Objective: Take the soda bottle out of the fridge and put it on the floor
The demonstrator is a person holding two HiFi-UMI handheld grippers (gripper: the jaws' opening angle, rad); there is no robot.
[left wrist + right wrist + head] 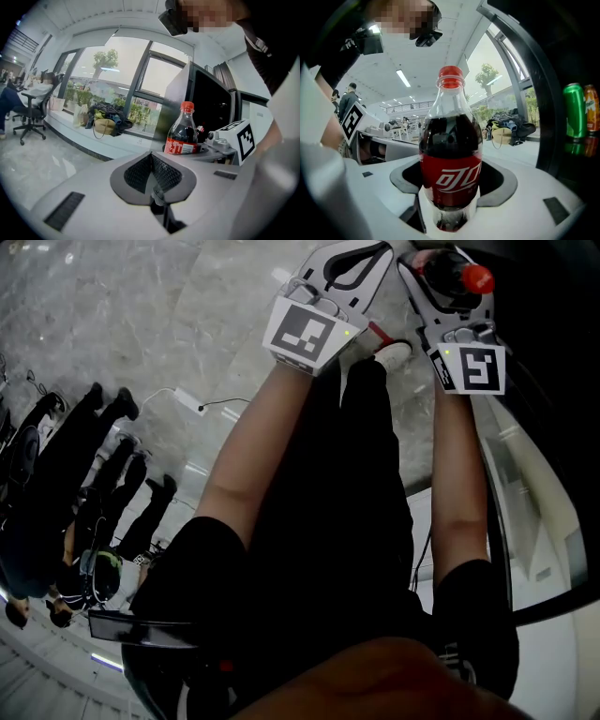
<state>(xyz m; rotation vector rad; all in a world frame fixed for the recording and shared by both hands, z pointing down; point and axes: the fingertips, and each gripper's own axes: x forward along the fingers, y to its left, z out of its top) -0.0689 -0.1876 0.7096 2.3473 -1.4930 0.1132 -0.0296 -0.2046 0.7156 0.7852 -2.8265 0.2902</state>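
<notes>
A dark soda bottle [451, 154] with a red cap and red label stands upright between the jaws of my right gripper [452, 197], which is shut on its lower body. In the head view the bottle [459, 282] shows by its red cap at the top right, held by the right gripper [448, 287] next to the dark fridge opening. My left gripper [151, 172] is shut with nothing between its ribbed pads. From the left gripper view the bottle [183, 135] appears just to the right, in the other gripper. The left gripper [349, 268] hangs beside the right one.
A green can [574, 112] and an orange can [591, 108] stand inside the fridge [581, 70] at the right. The fridge's dark body [553, 343] fills the right edge. Marble floor [141, 324] spreads to the left, with a white cable [192, 401] and bystanders' legs [103, 456].
</notes>
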